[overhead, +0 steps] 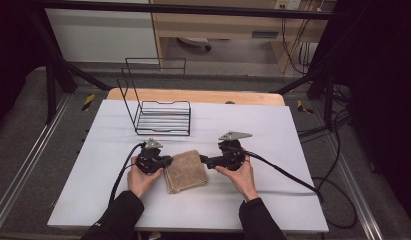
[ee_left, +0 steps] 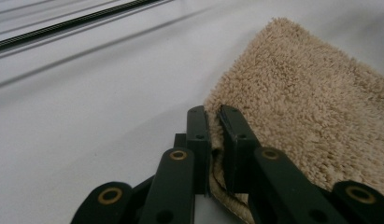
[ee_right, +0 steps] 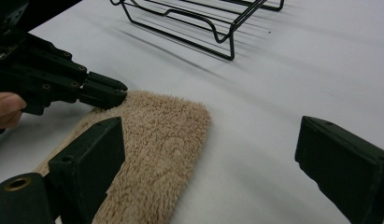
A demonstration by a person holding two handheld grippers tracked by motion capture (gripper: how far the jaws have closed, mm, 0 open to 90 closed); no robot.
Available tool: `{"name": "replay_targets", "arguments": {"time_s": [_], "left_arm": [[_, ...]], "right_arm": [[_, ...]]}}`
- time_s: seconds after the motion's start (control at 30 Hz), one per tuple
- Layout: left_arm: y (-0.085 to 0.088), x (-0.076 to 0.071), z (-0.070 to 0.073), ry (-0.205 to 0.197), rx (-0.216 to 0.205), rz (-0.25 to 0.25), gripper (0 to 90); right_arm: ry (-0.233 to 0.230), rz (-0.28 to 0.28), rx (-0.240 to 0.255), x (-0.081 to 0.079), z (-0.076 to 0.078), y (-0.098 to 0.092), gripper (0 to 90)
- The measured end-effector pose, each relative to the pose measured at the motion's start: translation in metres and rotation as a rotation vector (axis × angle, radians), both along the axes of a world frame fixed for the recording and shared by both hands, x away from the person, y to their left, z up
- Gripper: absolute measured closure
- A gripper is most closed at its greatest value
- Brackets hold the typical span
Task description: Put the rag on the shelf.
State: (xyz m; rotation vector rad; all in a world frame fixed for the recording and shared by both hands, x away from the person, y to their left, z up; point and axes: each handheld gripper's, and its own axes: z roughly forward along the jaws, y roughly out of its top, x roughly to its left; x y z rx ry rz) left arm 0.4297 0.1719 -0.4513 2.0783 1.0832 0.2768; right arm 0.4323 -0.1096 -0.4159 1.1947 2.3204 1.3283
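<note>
A folded beige towel (overhead: 187, 171) lies flat on the white table (overhead: 253, 125), between the two hands. My left gripper (overhead: 168, 161) is at the towel's left edge, and in the left gripper view its jaws (ee_left: 214, 112) pinch the fluffy edge of the towel (ee_left: 311, 93). My right gripper (overhead: 203, 160) is at the towel's right side with its jaws wide apart. In the right gripper view (ee_right: 208, 135) its left jaw stands over the towel (ee_right: 161, 140) and its right jaw over bare table. That view also has the left gripper (ee_right: 119, 93) at the far corner.
A black wire rack (overhead: 163, 117) stands on the table behind the towel, near its back left; its front rim (ee_right: 213, 28) is in the right gripper view. Cables trail from both grippers toward the table's sides. Black frame bars surround the table.
</note>
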Motion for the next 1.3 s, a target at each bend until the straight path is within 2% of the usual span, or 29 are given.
{"name": "replay_targets", "arguments": {"time_s": [0.13,0.3,0.4,0.6,0.73,0.93,1.13,1.3], "left_arm": [[0.0,0.0,0.0,-0.001,0.0,-0.001,82.2],[0.0,-0.001,-0.001,-0.009,-0.007,0.005,82.2],[0.0,-0.001,-0.001,-0.011,-0.005,0.006,82.3],[0.0,-0.001,-0.001,-0.009,-0.007,0.003,82.2],[0.0,-0.001,-0.001,-0.011,0.0,-0.001,82.1],[0.001,0.0,-0.001,-0.008,-0.006,-0.006,81.7],[0.002,0.001,-0.001,-0.003,-0.009,-0.009,81.8],[0.004,0.003,-0.001,0.019,-0.032,-0.007,82.1]], "right_arm": [[0.026,0.024,-0.038,0.013,-0.006,0.019,14.1],[0.046,0.022,-0.048,0.02,-0.011,0.029,18.9],[0.056,0.034,-0.049,0.023,-0.015,0.034,24.9],[0.058,0.029,-0.103,0.027,-0.021,0.035,42.1],[0.076,0.029,-0.101,0.029,-0.023,0.036,51.6],[0.112,0.029,-0.113,0.032,-0.029,0.037,61.0],[0.177,0.046,-0.084,0.034,-0.033,0.039,74.0],[0.199,0.059,-0.076,0.036,-0.032,0.038,82.0]]}}
